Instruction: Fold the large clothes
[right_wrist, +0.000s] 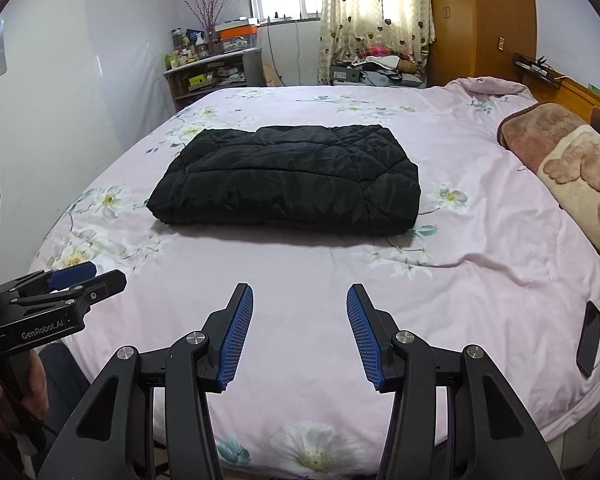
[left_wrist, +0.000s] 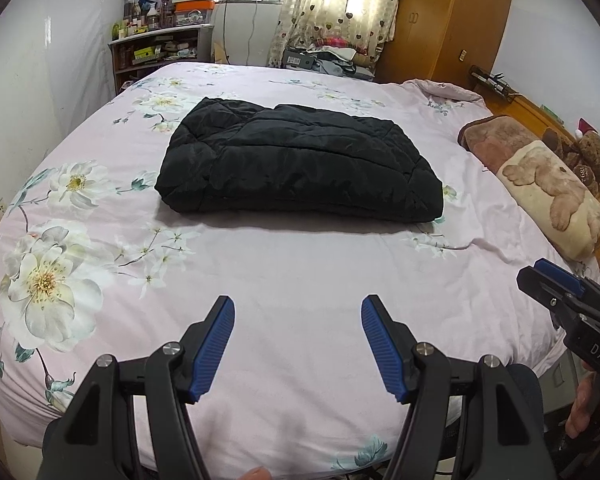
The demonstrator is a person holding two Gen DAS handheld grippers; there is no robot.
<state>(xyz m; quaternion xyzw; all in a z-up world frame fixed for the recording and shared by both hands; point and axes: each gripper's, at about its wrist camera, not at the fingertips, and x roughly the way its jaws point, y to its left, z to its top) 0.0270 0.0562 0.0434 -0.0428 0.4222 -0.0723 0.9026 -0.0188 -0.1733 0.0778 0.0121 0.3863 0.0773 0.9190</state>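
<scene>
While both jaws gape empty, the folded black jacket lies well beyond.

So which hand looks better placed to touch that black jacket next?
Neither clearly. The left gripper and right gripper both hover open and empty over the bedsheet, short of the folded black jacket, which sits roughly centred ahead of each.

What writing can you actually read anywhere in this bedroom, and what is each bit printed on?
"GenRobot.AI": on the black body of the left tongs, seen from the right-hand camera.
"DAS": on the body of the right tongs, cut off by the picture's edge.
"1892", roughly: on the foot of the teddy bear; small, so uncertain.
Labels on the shelf boxes and bottles: too small to read.
</scene>
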